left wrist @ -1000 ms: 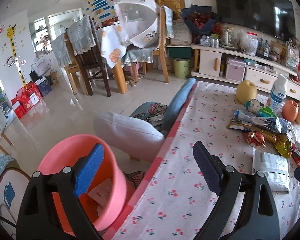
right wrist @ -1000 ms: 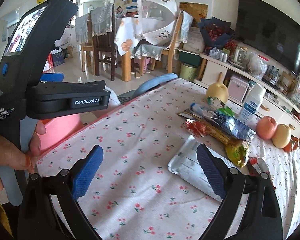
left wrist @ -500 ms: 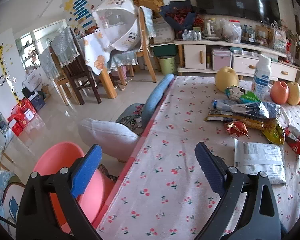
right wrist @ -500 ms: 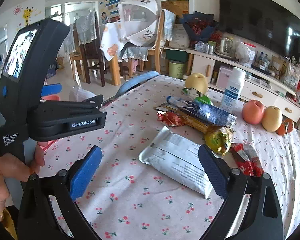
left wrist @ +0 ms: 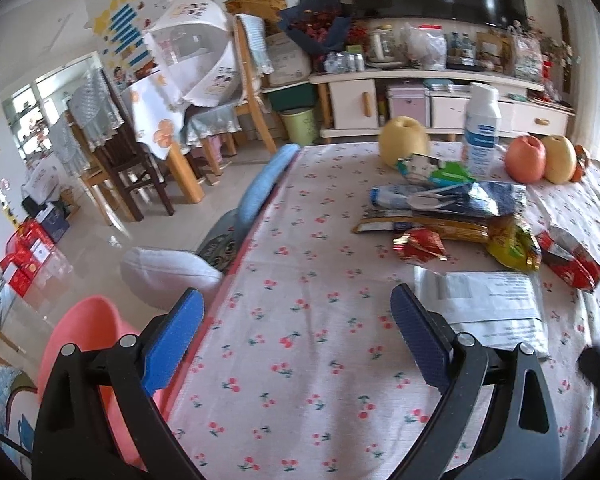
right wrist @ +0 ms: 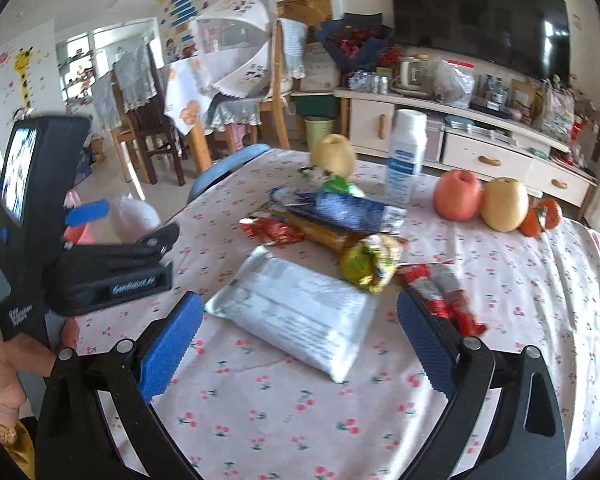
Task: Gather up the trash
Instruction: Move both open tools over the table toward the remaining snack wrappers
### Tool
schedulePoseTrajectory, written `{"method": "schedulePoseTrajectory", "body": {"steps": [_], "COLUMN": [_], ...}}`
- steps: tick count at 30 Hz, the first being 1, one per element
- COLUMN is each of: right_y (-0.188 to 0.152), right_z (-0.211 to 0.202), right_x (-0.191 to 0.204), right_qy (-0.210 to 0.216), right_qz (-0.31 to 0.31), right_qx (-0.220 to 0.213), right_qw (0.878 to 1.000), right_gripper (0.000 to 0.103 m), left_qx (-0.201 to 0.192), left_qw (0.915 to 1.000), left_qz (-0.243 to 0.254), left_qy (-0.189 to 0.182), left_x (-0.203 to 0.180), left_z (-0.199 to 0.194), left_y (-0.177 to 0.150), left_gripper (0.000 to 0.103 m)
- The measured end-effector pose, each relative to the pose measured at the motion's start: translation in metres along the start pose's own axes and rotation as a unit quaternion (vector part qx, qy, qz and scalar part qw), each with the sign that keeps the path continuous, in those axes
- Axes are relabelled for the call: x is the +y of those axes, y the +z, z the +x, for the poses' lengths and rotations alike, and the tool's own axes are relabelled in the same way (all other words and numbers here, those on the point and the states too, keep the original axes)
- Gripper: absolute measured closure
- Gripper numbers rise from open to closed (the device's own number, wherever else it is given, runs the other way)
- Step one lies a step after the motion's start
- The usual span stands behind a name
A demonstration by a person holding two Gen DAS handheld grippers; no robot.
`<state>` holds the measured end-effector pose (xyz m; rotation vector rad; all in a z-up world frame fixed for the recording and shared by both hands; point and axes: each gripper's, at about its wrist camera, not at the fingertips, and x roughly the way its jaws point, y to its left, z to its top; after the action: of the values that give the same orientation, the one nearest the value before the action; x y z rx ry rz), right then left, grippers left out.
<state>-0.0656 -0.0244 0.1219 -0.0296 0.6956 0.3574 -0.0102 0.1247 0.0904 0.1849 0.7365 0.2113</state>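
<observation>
A white-grey plastic mailer bag point(right wrist: 296, 312) lies on the cherry-print tablecloth point(right wrist: 500, 280), between the fingers of my open, empty right gripper point(right wrist: 300, 344); it also shows in the left wrist view point(left wrist: 484, 308). Behind it lie a yellow wrapper point(right wrist: 368, 260), red wrappers point(right wrist: 440, 292), a small red wrapper point(left wrist: 420, 244) and a blue foil wrapper point(right wrist: 352, 208). My left gripper point(left wrist: 296, 340) is open and empty over the table's left part. A pink bin point(left wrist: 84, 332) stands on the floor at the table's left edge.
A white bottle point(right wrist: 406, 156), a yellow pear point(right wrist: 334, 148), an apple point(right wrist: 458, 196), another pear point(right wrist: 504, 204) and a tangerine point(right wrist: 540, 216) stand at the far side. A blue chair back point(left wrist: 264, 184) and white cushion point(left wrist: 168, 272) sit left of the table.
Both grippers have moved forward and right over the table, nearer the wrappers. The pink bin has slid to the lower left of the left wrist view. The mailer bag now sits between the right fingers.
</observation>
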Motion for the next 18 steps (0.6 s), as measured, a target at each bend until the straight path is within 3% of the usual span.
{"method": "schedulePoseTrajectory", "body": {"steps": [9, 13, 18], "right_y": [0.007, 0.008, 0.003], "right_z": [-0.015, -0.013, 0.001], "right_x": [-0.073, -0.112, -0.144], "right_qy": [-0.037, -0.056, -0.076], "right_qz": [0.057, 0.094, 0.123], "right_qx": [-0.002, 0.006, 0.033], "right_qw": [0.998, 0.994, 0.989], "right_gripper": [0.006, 0.006, 0.006], "left_qx": [0.01, 0.028, 0.038], "left_qw": [0.9957, 0.9887, 0.9836], "left_qz": [-0.007, -0.026, -0.039], "left_qy": [-0.091, -0.145, -0.172], "left_x": [-0.025, -0.036, -0.05], "left_z": [-0.002, 0.002, 0.007], "left_y": [-0.002, -0.005, -0.004], "left_gripper": [0.008, 0.008, 0.008]}}
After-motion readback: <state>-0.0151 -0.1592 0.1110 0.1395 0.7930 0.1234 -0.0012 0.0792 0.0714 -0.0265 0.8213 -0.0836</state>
